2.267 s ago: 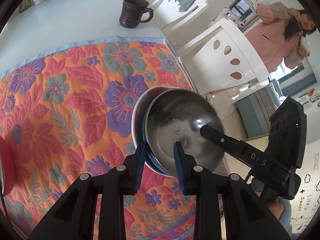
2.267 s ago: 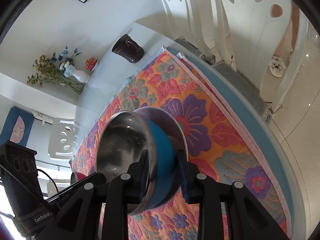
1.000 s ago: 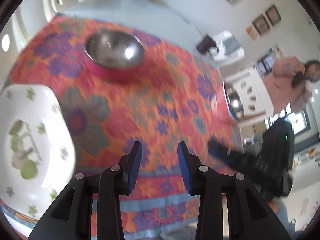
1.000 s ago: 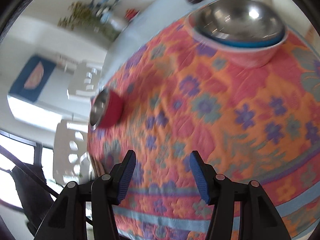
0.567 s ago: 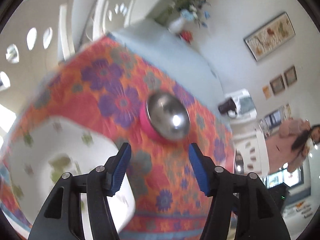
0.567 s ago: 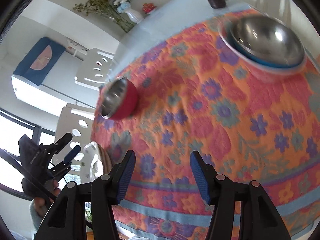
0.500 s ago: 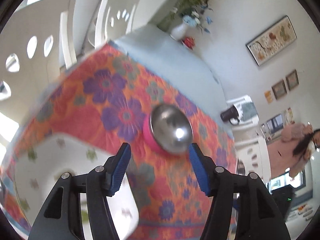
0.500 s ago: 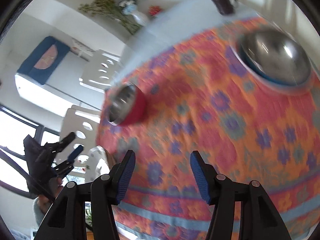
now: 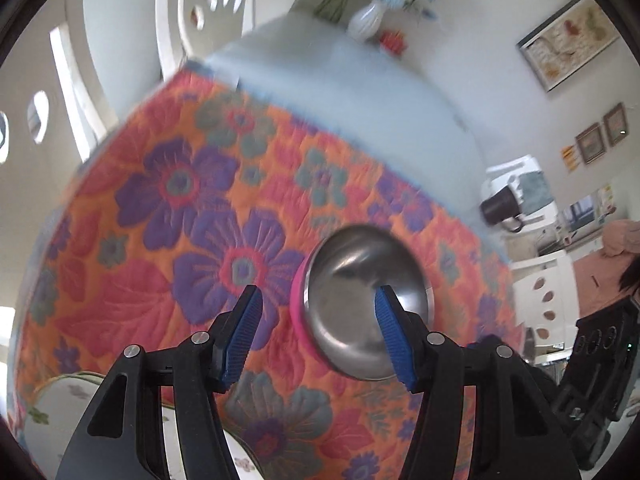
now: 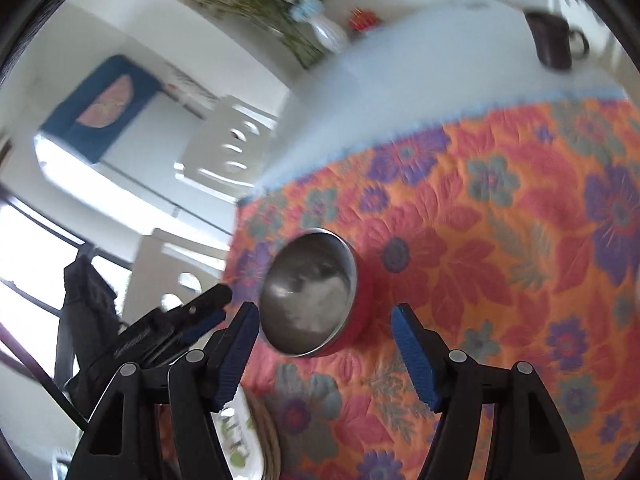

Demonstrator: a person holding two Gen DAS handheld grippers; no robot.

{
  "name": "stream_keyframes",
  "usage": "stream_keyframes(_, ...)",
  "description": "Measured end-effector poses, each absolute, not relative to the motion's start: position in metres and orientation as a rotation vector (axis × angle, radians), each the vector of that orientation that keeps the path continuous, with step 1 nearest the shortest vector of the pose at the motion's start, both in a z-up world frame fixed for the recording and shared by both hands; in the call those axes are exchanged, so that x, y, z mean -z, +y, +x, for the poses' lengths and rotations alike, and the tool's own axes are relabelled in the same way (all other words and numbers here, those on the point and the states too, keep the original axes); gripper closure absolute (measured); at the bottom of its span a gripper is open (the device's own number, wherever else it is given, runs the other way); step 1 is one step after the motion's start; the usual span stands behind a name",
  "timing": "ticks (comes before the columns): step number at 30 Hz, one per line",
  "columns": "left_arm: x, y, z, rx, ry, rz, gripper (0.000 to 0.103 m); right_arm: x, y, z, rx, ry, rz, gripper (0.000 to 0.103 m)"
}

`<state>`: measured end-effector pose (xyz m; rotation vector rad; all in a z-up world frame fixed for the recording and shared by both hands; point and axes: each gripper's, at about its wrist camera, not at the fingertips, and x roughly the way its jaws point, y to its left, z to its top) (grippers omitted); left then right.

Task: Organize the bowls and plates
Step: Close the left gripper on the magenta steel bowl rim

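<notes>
Steel lines the inside of the small pink-walled bowl point(image 9: 366, 304) point(image 10: 310, 292), which sits on the floral quilted cloth point(image 9: 192, 216) point(image 10: 500, 248) covering the near part of the counter point(image 9: 352, 84) point(image 10: 432, 68). In the left wrist view the left gripper point(image 9: 318, 336) has its blue-padded fingers point(image 9: 242, 330) spread wide with nothing between them; the right-hand pad overlaps the bowl's rim in the picture, though whether it touches cannot be told. In the right wrist view the right gripper point(image 10: 326, 354) is likewise spread wide and empty, the bowl showing just beyond the gap and nearer the left pad. The left gripper point(image 10: 200, 320) also shows there at the left, close beside the bowl. A white plate with green flower print point(image 9: 56, 412) point(image 10: 236, 440) lies at the near edge of the cloth, partly hidden behind the fingers. On the bare pale part of the counter, far off, stand a dark mug point(image 9: 500, 210) point(image 10: 554, 42) at the right and a white vase of flowers point(image 9: 366, 20) point(image 10: 328, 34) near the wall. White chairs point(image 9: 200, 28) point(image 10: 228, 152) stand past the counter's left side.
</notes>
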<state>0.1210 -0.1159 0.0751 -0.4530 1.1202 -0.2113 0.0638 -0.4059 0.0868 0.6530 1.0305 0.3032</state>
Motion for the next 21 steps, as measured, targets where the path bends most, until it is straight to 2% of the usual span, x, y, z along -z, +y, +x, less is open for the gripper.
stream_keyframes(4,-0.059,-0.115,0.125,0.198,1.149,-0.487,0.048,-0.056,-0.396,0.073,-0.280,1.094,0.707,0.037)
stream_keyframes(10,-0.049,-0.117,0.133,0.205,1.184,-0.492,0.048,-0.047,-0.395,0.086,-0.256,1.100,0.660,0.037)
stream_keyframes(13,-0.044,-0.117,0.137,0.209,1.202,-0.496,0.059,-0.044,-0.396,0.089,-0.259,1.104,0.652,0.037)
stream_keyframes(14,-0.043,-0.118,0.138,0.206,1.209,-0.487,0.068,-0.042,-0.395,0.090,-0.258,1.105,0.652,0.037)
stream_keyframes(15,-0.041,-0.120,0.139,0.200,1.219,-0.472,0.076,-0.041,-0.394,0.091,-0.255,1.105,0.646,0.041)
stream_keyframes(16,-0.040,-0.120,0.139,0.195,1.227,-0.463,0.080,-0.040,-0.393,0.092,-0.249,1.103,0.637,0.052)
stream_keyframes(17,-0.039,-0.120,0.139,0.198,1.231,-0.464,0.084,-0.040,-0.391,0.092,-0.237,1.100,0.624,0.056)
stream_keyframes(18,-0.039,-0.120,0.139,0.217,1.230,-0.479,0.088,-0.038,-0.388,0.094,-0.228,1.103,0.605,0.065)
stream_keyframes(19,-0.039,-0.120,0.138,0.234,1.230,-0.488,0.089,-0.037,-0.386,0.095,-0.235,1.105,0.592,0.076)
stream_keyframes(21,-0.042,-0.123,0.134,0.244,1.222,-0.459,0.089,-0.038,-0.381,0.096,-0.268,1.099,0.570,0.085)
